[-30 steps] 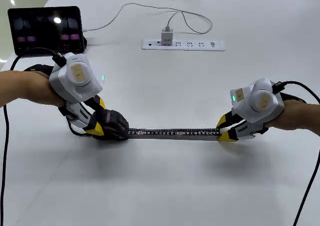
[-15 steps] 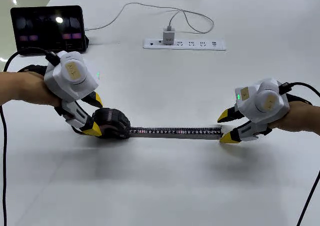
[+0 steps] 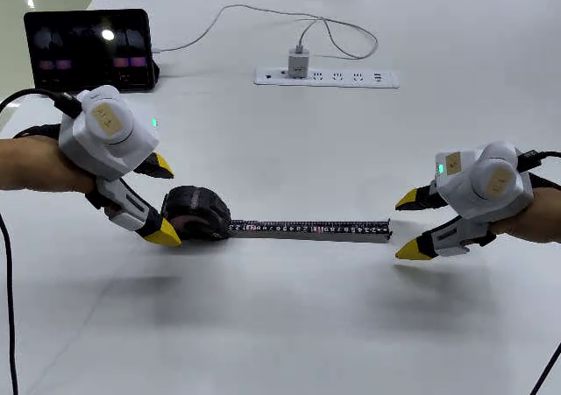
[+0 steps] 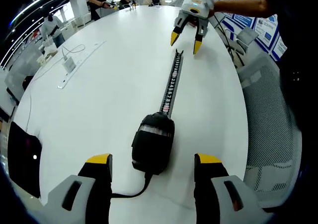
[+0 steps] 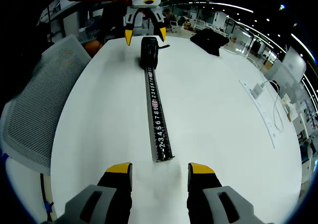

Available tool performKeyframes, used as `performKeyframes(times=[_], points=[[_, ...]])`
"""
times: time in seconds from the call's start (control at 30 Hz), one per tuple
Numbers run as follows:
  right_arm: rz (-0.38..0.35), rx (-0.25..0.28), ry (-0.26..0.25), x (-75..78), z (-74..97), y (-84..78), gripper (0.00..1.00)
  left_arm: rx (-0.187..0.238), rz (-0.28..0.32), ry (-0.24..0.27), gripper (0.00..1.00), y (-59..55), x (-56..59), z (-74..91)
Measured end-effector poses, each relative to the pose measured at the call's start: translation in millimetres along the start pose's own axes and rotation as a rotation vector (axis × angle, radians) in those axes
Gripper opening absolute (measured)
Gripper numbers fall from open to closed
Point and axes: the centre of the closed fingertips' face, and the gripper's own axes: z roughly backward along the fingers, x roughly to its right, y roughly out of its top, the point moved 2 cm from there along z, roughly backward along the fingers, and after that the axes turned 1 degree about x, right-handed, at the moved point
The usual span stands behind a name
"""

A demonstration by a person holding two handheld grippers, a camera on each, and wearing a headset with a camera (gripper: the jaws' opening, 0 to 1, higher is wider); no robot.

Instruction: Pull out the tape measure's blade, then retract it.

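Case [image 3: 197, 213], black, lies on the white table [image 3: 289, 325], left of centre, near side. Blade [image 3: 308, 229] is pulled out of it and flat on the table, running right, markings up. The blade's hook end lies free, just short of the right gripper [image 3: 408, 227], w/ a gap, not touching. The right gripper's jaws are apart and hold nothing; the yellow tips sit either side of the blade's line.

The left gripper [image 3: 165, 201] has its jaws spread wide w/ the tips flanking the case's left end. In the left gripper view the case sits btwn and just ahead of the tips, clear of both, so no grip. A thin black strap [image 4: 130, 192] trails from the case toward that gripper.

Far side: power strip [image 3: 326, 78] w/ a white charger [image 3: 297, 63] plugged in, and a cable [image 3: 254, 14] looping off. Tablet [image 3: 88, 49] stands far left, its screen mostly dark.
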Motion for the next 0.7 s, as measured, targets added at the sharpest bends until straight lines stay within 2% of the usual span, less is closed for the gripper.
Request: performKeyframes(times=[0.2,0.33,0.43,0.7], points=[[-0.053,0.035,-0.036,-3.6,5.9,2.6,0.46,0.049,0.043,0.034,0.65,0.0,6.8,4.9],[-0.082,0.054,-0.054,-8.5,7.6,2.8,0.49,0.092,0.076,0.076,0.73,-0.4,7.7,7.3],[-0.109,0.076,-0.068,-10.7,9.4,3.1,0.51,0.115,0.109,0.083,0.73,-1.2,11.9,9.0],[-0.179,0.127,-0.113,-16.8,16.0,7.5,0.58,0.206,0.195,0.142,0.77,1.5,18.8,16.0]])
